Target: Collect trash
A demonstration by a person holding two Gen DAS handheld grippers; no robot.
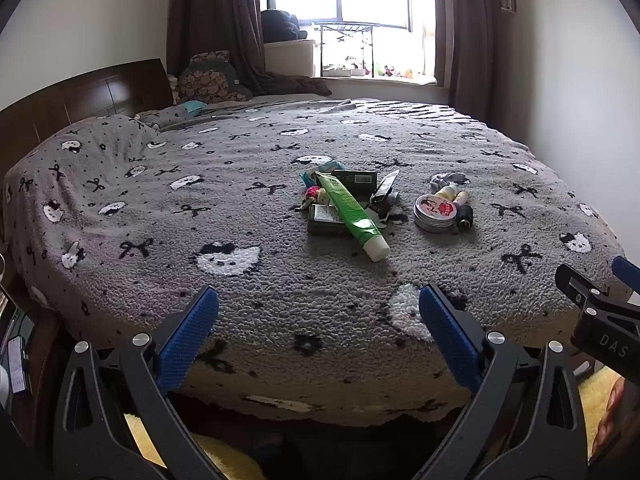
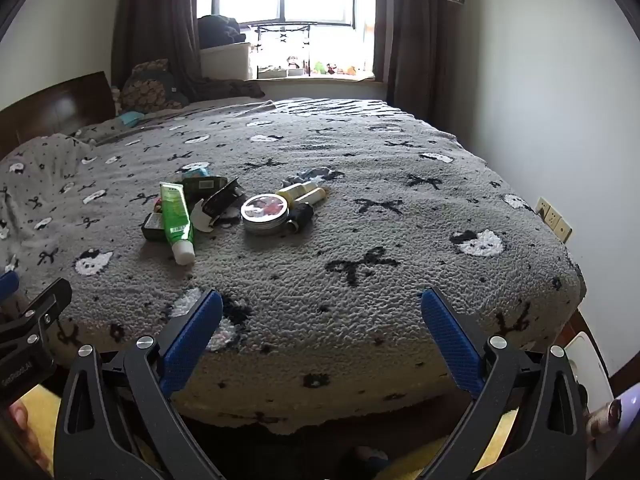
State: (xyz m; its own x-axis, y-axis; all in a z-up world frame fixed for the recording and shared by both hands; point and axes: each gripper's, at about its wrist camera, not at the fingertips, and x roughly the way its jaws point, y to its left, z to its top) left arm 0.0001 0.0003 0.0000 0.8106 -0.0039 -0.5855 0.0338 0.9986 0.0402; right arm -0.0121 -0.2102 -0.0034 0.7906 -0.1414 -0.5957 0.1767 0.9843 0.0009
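Green tube [image 1: 351,211] lies flat, cap toward camera.

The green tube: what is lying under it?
The green tube lies across a dark flat box and other wrappers. What its middle covers cannot be seen.
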